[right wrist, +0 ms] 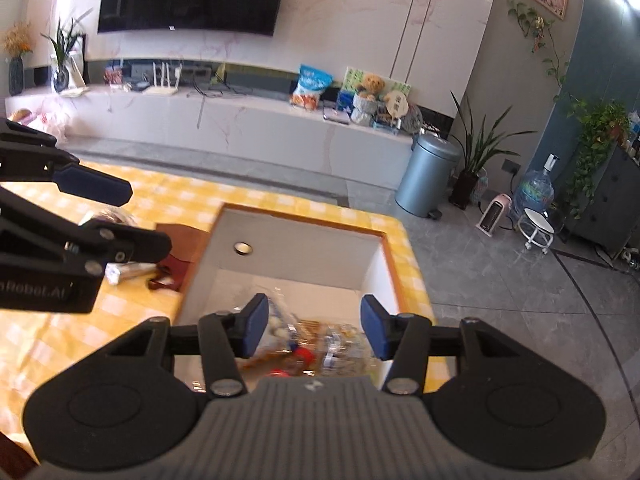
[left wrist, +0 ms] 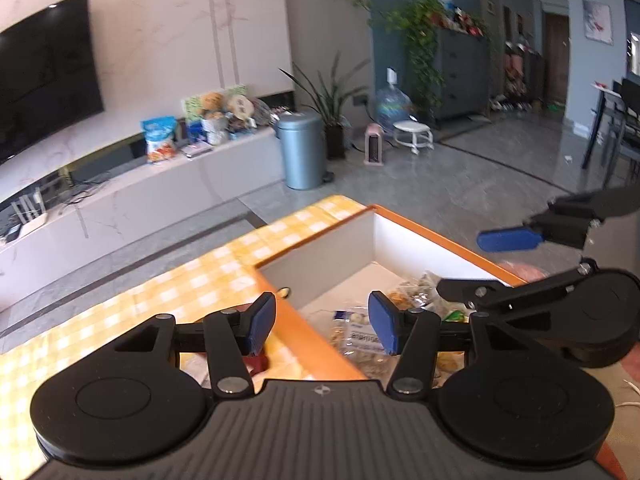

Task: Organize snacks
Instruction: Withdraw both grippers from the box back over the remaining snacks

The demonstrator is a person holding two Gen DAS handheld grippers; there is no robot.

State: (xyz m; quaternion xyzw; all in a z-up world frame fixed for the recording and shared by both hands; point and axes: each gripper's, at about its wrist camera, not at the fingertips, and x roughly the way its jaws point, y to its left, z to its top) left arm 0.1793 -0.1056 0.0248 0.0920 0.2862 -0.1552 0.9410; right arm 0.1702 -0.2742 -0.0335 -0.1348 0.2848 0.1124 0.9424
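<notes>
surface point(right wrist: 304, 204): covered in a yellow-and-white check cloth, with the box standing at its far right corner as seen from the right wrist.
box point(right wrist: 372, 276): open-topped, white inside with an orange rim, deep enough that its contents sit well below the edge; a round hole shows in its far wall.
snacks in the box point(right wrist: 316, 344): a loose heap of clear and printed packets on the box floor, bunched toward the near end, directly under and ahead of both claws.
loose items on the cloth point(right wrist: 176, 256): a dark red-brown packet and a silvery wrapped piece lie just left of the box's left wall, outside it. Their long axes are hard to read; the silvery one seems to run roughly along the wall.
left claw point(left wrist: 324, 326): spread, nothing between its blue pads; it hangs over the box's left rim, one pad above the cloth and the other above the heap.
right claw point(right wrist: 312, 326): spread and empty too, tilted down over the middle of the box with the packets showing between its pads but below them, not touched.
nearer claw: I'd judge the left claw the better placed for whatever is still out on the cloth, since those pieces lie to the left of the box and close under it, while the right claw would have to cross the box to reach them.
stage: most snacks look already boxed; the pieces on the cloth seem to be what remains.
</notes>
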